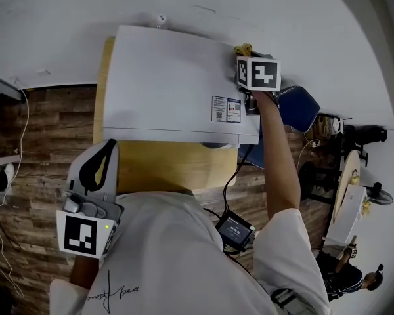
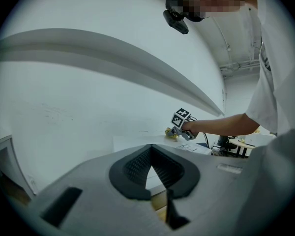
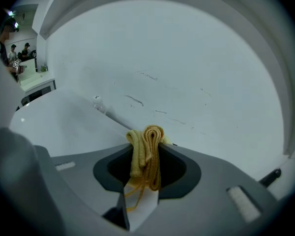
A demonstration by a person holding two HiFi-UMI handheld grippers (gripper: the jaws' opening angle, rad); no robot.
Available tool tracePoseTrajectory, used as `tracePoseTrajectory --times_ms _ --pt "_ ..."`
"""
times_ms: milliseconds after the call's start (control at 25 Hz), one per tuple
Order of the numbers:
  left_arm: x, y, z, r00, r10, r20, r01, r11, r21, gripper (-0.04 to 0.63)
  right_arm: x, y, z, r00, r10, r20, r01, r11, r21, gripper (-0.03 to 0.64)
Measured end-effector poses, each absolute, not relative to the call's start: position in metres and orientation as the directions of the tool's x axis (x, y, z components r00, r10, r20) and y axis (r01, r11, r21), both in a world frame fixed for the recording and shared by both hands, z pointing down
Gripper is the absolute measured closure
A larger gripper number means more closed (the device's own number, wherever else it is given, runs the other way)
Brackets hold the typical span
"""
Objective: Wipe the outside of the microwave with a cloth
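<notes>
The white microwave (image 1: 177,87) sits on a wooden table, seen from above in the head view. My right gripper (image 1: 245,54) is at the microwave's far right top corner, shut on a folded yellow cloth (image 3: 146,154) that sticks out between the jaws; a bit of the cloth (image 1: 241,48) shows past the marker cube. In the right gripper view the microwave top (image 3: 64,127) runs off to the left under the cloth. My left gripper (image 1: 98,166) is held low near my body, off the microwave, jaws shut with nothing between them (image 2: 151,168).
The wooden table (image 1: 171,166) juts out in front of the microwave. A white wall (image 1: 184,2) stands right behind it. A dark blue chair (image 1: 299,107) and a cable with a small black box (image 1: 234,228) are at the right. Wood floor lies on the left.
</notes>
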State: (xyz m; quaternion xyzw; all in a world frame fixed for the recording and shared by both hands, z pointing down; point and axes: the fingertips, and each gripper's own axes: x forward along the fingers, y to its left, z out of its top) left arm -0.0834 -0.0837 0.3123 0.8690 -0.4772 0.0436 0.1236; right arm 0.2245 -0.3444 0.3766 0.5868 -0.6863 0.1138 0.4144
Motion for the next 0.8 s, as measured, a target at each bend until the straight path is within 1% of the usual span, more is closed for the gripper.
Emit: tracePoseTrajectory --times_ms 800 --pt "-0.096 -0.077 0.312 0.528 -0.829 0.182 -0.847 -0.501 0.177 0.601 0.161 -0.345 0.378 -0.034 -0.707 0.706 -0.870 0.369 0.327 0.497"
